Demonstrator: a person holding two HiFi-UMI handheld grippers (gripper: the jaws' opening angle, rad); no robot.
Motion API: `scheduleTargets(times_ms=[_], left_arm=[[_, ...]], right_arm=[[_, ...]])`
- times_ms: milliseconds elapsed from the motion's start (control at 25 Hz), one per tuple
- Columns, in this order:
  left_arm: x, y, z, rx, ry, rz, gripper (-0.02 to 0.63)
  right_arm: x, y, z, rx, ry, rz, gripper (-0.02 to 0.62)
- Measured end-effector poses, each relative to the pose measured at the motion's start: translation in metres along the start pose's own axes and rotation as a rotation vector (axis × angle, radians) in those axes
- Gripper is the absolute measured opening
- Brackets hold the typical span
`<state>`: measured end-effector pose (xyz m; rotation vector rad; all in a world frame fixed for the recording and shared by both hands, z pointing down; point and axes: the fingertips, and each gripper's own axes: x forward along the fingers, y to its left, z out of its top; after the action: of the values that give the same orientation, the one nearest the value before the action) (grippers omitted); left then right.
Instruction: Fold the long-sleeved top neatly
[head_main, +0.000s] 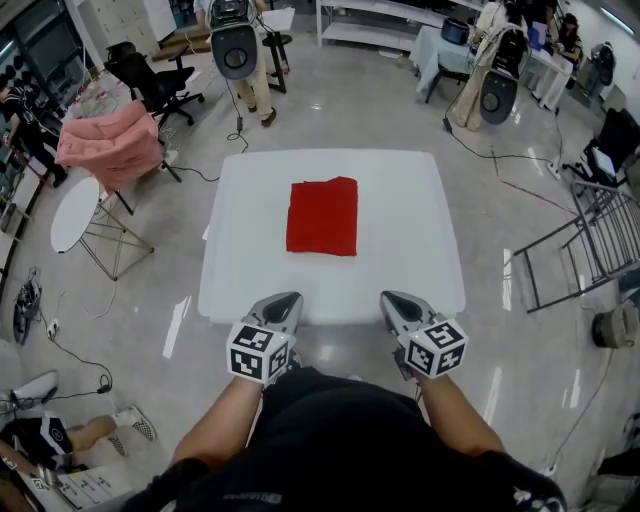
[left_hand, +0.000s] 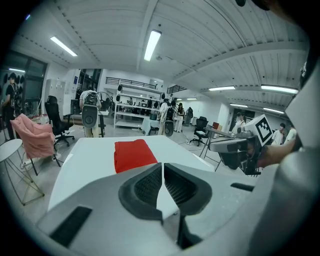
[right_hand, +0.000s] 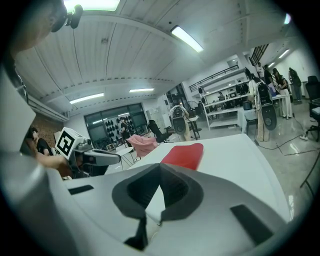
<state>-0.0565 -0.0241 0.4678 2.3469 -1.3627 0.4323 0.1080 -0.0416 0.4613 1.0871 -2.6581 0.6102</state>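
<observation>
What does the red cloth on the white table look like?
The red top looks like soft, plain cloth, already folded into a tidy, nearly flat rectangle with slightly wavy edges. It lies near the middle of the white table, its long side running away from the person. Only the table touches it.

Pink cloth (head_main: 108, 143) near white table (head_main: 420, 220)

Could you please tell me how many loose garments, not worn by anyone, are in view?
2. A folded red fabric top lies on the square white table; a pink cloth garment hangs over a chair left of it. More may be hidden farther back.
</observation>
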Motion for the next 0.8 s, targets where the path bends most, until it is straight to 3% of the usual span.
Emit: scheduleTargets(times_ms=[800], left_arm=[[-0.0017, 0.0041, -0.0044, -0.006, 0.004, 0.009, 0.017]], right_arm=[[0.0071, 0.0030, -0.0017, 0.001, 0.010, 0.009, 0.003]])
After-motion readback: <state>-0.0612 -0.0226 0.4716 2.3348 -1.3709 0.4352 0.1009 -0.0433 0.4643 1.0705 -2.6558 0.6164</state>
